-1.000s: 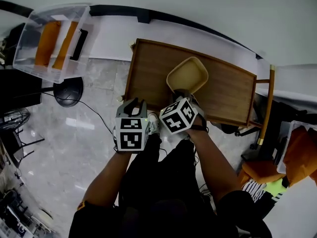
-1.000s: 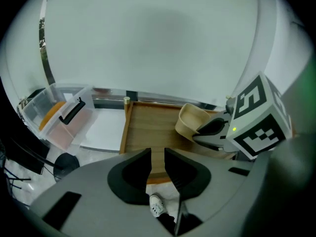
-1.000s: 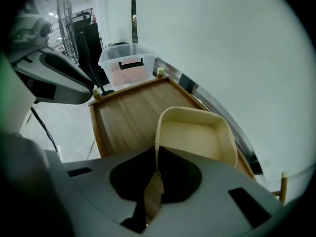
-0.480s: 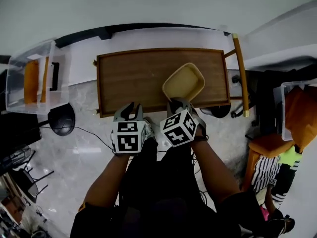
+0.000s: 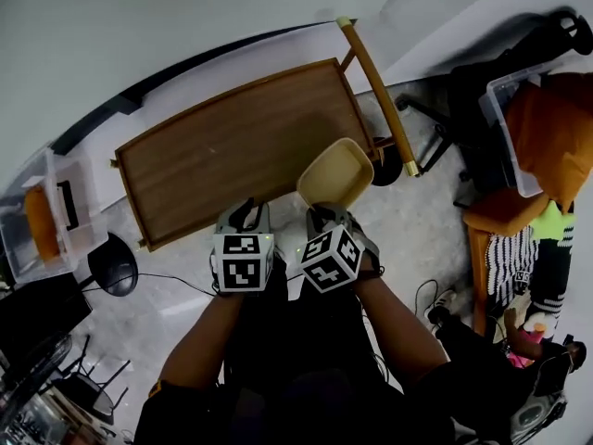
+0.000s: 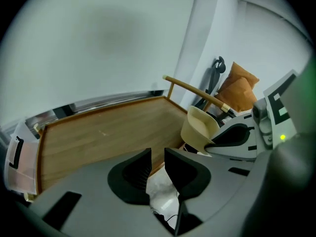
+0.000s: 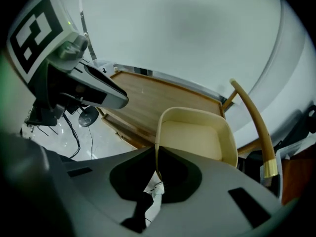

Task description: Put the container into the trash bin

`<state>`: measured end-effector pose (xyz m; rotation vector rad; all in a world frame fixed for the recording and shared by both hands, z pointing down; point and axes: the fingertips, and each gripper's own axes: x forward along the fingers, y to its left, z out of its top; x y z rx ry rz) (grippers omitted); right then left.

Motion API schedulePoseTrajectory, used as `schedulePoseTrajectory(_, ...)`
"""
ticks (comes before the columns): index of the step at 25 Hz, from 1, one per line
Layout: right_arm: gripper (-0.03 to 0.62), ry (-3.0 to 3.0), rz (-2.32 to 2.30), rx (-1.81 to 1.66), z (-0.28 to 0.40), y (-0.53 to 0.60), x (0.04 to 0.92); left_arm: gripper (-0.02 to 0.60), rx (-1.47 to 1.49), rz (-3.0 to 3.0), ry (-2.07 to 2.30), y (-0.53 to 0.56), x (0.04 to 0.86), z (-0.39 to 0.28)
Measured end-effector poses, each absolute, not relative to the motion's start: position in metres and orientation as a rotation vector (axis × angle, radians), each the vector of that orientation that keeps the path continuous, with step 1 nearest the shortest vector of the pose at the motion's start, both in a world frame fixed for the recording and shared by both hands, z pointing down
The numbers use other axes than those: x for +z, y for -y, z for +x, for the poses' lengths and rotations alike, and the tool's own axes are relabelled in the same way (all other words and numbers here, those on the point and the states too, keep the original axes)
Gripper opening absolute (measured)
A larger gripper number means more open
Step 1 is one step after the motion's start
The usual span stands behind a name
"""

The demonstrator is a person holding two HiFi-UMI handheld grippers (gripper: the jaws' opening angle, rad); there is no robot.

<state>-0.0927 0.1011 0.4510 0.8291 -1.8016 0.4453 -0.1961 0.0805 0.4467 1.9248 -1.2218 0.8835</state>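
- Container (image 5: 335, 172): cream, squarish, shallow, looks empty. It is held in the air at the near corner of the wooden worktop (image 5: 222, 156), just beside the end with the handle rail (image 5: 375, 86), partly over the floor (image 5: 417, 239). It is tilted, with its mouth turned up toward the person.
- Right gripper (image 5: 324, 219): jaws nearly together, pinching one thin wall at the rim. The rest of the container hangs out beyond the jaws, unsupported.
- Left gripper (image 5: 243, 216): jaws partly apart with nothing between them. It is alongside the right one and holds nothing.
- No trash bin shows in any view. There are clear storage boxes at far left (image 5: 42, 221) and far right (image 5: 505, 109), both holding orange things. Neither reads as a bin.

Judgement on the carry:
- It is a one-wall pinch on a flexible rim, so the swing should be slow, or the container may twist in the jaws.
- The rail is the nearest thing to clip, so pass well wide of it.
- Find the bin before moving off.
- Bring the container right over the bin's mouth and low before the jaws part.
- The free gripper could steady the far wall if it wobbles.
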Motion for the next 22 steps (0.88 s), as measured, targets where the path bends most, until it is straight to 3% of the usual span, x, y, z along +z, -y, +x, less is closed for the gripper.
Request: schedulePoseTrajectory(22, 0.025, 1.751, 0.945, 0.692, 0.164, -0.143, 0.517, 0.083, 1.090, 2.115, 0.835, -0.094, 0.510, 0.076)
